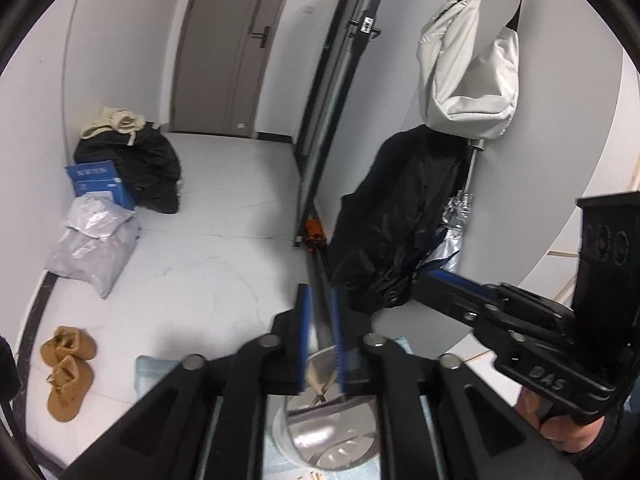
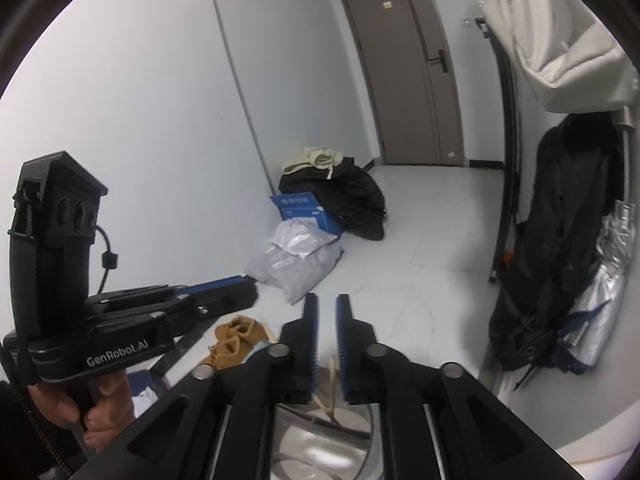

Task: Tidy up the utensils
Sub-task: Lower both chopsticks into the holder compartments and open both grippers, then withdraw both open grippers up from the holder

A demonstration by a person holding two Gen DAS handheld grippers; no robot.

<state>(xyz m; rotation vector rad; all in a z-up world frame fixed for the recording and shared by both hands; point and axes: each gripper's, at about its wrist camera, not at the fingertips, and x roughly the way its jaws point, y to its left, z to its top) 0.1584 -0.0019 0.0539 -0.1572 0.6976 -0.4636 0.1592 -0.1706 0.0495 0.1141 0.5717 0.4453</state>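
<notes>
Both hand-held grippers are hovering right over a shiny round stainless steel container (image 1: 332, 420), which sits on a pale blue mat (image 1: 148, 372) on the counter, with a few thin light wooden chopsticks (image 2: 326, 394) leaning inside it. The left hand-held gripper (image 1: 322, 334) has its blue-padded jaws at a narrow gap, and there's a long shiny metal utensil handle (image 1: 320, 312) running up between them; I honestly can't tell if the pads still press on it or if it's just standing free in the gap. The right hand-held gripper (image 2: 327, 336) is also only slightly apart and empty, nothing between its jaws, just floor showing through. The metal handle's long axis runs steeply up and away from the container, working end down in the container, free end pointing toward the far doorway. The chopsticks lie slanted, tips low inside the container, top ends leaning toward the camera side. What could go wrong, in my opinion: pulling the left gripper back at an angle could snag the handle and tip the container, since it looks light and top-heavy with long things in it. The two grippers are also near each other, so a bump is possible.
</notes>
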